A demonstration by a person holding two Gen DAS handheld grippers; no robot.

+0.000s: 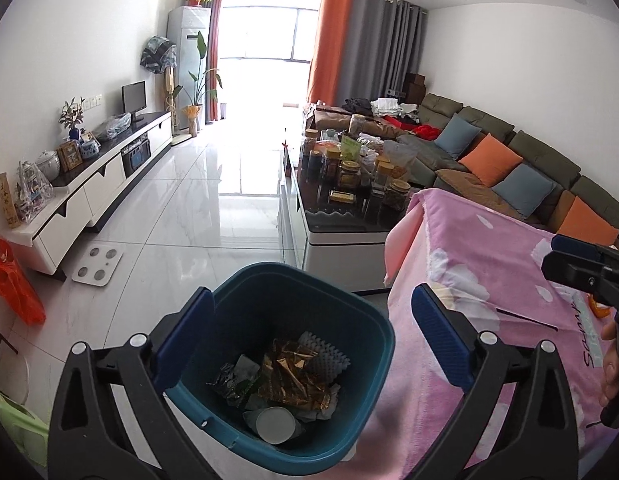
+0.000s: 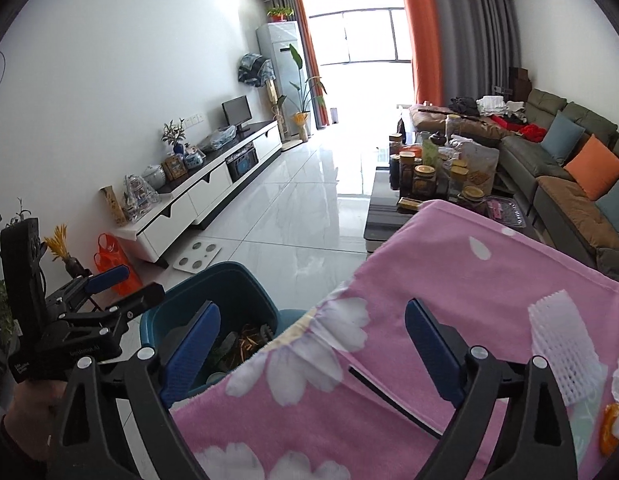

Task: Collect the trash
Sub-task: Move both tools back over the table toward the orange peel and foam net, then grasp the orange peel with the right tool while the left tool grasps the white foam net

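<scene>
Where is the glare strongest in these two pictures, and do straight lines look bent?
In the left wrist view the window is blown out white and its light reflects off the tiled floor. In the right wrist view the window is milder and its frame stays visible. Both views curve the walls and ceiling and have dark corners.

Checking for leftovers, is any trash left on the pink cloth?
Yes, a white foam net lies on the pink cloth.
</scene>
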